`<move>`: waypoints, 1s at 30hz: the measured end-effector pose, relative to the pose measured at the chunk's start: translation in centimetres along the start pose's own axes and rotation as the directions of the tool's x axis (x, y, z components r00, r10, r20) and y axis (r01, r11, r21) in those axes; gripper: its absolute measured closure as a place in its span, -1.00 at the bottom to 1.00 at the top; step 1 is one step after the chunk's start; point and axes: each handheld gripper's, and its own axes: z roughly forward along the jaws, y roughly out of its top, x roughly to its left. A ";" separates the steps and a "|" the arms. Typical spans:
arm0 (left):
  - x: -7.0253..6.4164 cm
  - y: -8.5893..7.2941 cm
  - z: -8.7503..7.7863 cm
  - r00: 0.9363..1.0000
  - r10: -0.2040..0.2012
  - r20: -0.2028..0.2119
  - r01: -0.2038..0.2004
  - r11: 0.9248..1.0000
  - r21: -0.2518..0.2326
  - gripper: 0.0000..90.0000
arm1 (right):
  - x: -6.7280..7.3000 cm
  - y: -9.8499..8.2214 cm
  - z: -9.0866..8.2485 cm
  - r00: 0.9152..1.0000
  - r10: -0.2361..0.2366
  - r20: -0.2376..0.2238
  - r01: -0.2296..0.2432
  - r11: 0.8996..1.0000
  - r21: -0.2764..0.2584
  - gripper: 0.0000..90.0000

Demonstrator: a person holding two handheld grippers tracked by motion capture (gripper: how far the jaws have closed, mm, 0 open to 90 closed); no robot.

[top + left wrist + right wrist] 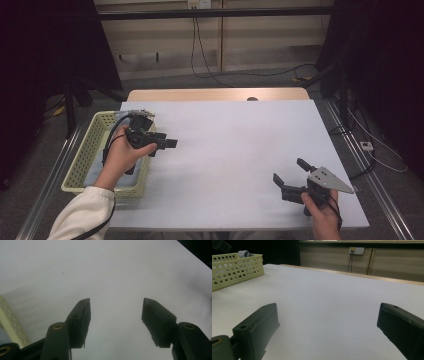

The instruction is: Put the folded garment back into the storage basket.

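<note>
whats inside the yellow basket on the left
The basket holds pale blue-grey cloth lying along its bottom, and the right gripper view shows a small rolled piece at its rim. The left hand and its tool cover part of it, so any other contents stay hidden.

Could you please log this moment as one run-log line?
left gripper: open, empty, beside basket | right gripper: open, empty, above table

basket contents partly hidden by left hand, rolled item blurry
</note>
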 end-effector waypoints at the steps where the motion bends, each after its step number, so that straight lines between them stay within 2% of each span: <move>1: -0.2 -0.1 0.1 1.000 0.005 0.006 -0.005 1.000 -0.001 -0.10 | 0.0 0.0 0.0 1.000 0.000 0.000 0.000 1.000 0.000 -0.93; 6: -1.0 -0.6 0.7 1.000 0.017 0.026 -0.018 1.000 0.013 -0.12 | 0.0 0.0 0.0 1.000 0.001 0.001 -0.001 1.000 -0.001 -0.93; 13: -1.8 -1.3 1.2 0.998 0.027 0.053 -0.027 1.000 0.002 -0.14 | 0.0 0.0 0.0 1.000 0.005 0.000 -0.005 1.000 0.000 -0.93; 19: -2.2 -2.0 1.5 0.997 0.042 0.059 -0.043 0.999 0.015 -0.15 | 0.0 0.0 0.0 1.000 0.005 0.000 -0.005 1.000 0.001 -0.93; 25: -2.2 -3.3 2.0 0.997 0.030 0.078 -0.031 0.999 0.012 -0.17 | 0.0 0.0 0.0 1.000 0.004 -0.001 -0.004 1.000 0.001 -0.93; 27: -2.2 -3.7 2.2 0.997 0.019 0.076 -0.020 1.000 0.010 -0.19 | 0.0 0.0 0.0 1.000 0.006 0.000 -0.006 1.000 0.001 -0.93; 30: -2.2 -4.3 2.4 0.997 0.023 0.075 -0.025 1.000 0.019 -0.20 | 0.0 0.0 0.0 1.000 0.004 -0.001 -0.004 1.000 0.002 -0.93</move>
